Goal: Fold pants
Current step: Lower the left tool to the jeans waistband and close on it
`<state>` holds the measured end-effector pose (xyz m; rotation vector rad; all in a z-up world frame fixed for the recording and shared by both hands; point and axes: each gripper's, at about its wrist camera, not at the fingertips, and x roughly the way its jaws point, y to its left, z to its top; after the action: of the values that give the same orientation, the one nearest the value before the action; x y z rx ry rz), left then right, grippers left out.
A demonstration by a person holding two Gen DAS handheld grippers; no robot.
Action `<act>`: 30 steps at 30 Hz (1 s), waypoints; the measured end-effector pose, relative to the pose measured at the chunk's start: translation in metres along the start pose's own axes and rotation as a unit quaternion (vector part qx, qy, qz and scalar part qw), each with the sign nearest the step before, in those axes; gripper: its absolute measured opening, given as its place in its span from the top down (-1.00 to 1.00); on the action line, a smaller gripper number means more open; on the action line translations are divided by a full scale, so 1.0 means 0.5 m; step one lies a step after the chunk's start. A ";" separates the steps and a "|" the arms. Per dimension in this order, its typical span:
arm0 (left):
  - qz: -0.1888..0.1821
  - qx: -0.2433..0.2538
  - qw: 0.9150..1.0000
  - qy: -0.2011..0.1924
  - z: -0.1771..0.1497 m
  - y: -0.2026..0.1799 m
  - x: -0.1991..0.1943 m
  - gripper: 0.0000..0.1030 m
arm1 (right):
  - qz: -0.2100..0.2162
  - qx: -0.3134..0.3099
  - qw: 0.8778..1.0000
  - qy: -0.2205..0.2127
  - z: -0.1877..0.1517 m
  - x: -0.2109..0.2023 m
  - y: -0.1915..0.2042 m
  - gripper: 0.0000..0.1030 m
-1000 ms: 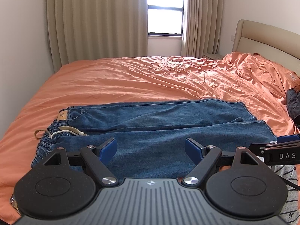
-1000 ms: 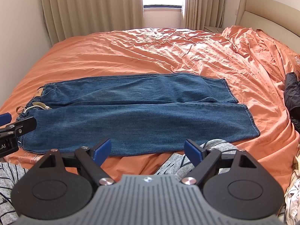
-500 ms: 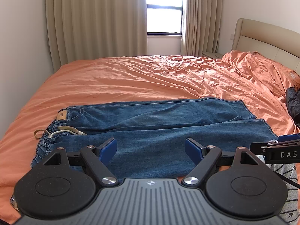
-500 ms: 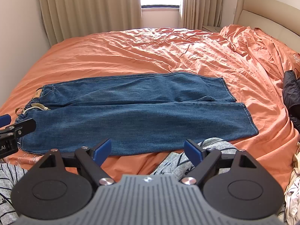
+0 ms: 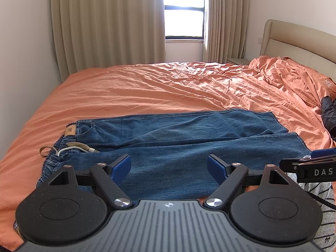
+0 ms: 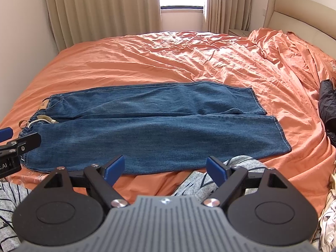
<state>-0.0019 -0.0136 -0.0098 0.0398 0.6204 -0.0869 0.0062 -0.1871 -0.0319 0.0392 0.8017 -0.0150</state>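
Blue jeans (image 5: 172, 142) lie flat on the orange bed, waistband with a beige drawstring at the left, leg hems at the right; they also show in the right wrist view (image 6: 151, 126). My left gripper (image 5: 168, 167) is open and empty, hovering over the near leg. My right gripper (image 6: 164, 169) is open and empty, just short of the near edge of the jeans. Each gripper's tip shows at the edge of the other's view.
The orange bedsheet (image 6: 168, 63) is wrinkled toward the headboard (image 6: 298, 14) at the right. A dark garment (image 6: 327, 107) lies at the right edge. Grey striped clothing (image 6: 237, 168) and a pale heap (image 6: 329, 210) lie at the near edge.
Both views have tilted up slightly, so the jeans sit a little lower in frame. Both grippers stay open and empty.
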 end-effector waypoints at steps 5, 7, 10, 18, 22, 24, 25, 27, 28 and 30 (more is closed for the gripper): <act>0.005 0.006 1.000 0.002 0.001 0.017 0.007 -0.86 | 0.008 0.001 1.000 0.001 0.001 0.008 -0.005 -0.58; 0.010 0.008 1.000 0.004 0.002 0.034 0.014 -0.86 | 0.020 0.000 1.000 -0.006 0.005 0.016 -0.014 -0.58; 0.012 0.005 1.000 0.008 0.005 0.076 0.028 -0.85 | 0.031 0.000 0.999 -0.032 0.013 0.032 -0.031 -0.58; -0.002 -0.058 0.997 0.055 0.022 0.270 0.098 -0.44 | 0.068 0.002 0.996 -0.055 0.050 0.144 -0.088 -0.33; -0.014 -0.138 0.987 0.078 0.023 0.406 0.142 -0.37 | 0.078 -0.010 0.996 -0.047 0.064 0.224 -0.100 0.02; 0.002 -0.161 0.983 0.090 0.022 0.472 0.167 -0.40 | 0.073 -0.024 0.996 -0.047 0.065 0.262 -0.104 0.05; 0.010 -0.167 0.981 0.098 0.020 0.502 0.181 -0.40 | 0.072 -0.027 0.996 -0.044 0.066 0.282 -0.109 0.04; 0.016 -0.168 0.979 0.118 0.015 0.556 0.215 -0.57 | 0.102 -0.006 0.994 -0.034 0.069 0.313 -0.126 0.04; 0.016 -0.168 0.977 0.129 0.010 0.582 0.234 -0.61 | 0.113 0.005 0.993 -0.031 0.071 0.325 -0.133 0.05; 0.028 -0.166 0.976 0.139 -0.002 0.623 0.268 -0.62 | 0.119 0.028 0.992 -0.010 0.076 0.358 -0.144 0.05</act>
<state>0.1352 0.2873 -0.0849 -0.2575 0.9071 0.0793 0.1561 -0.2605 -0.1361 0.1883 0.7724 0.1882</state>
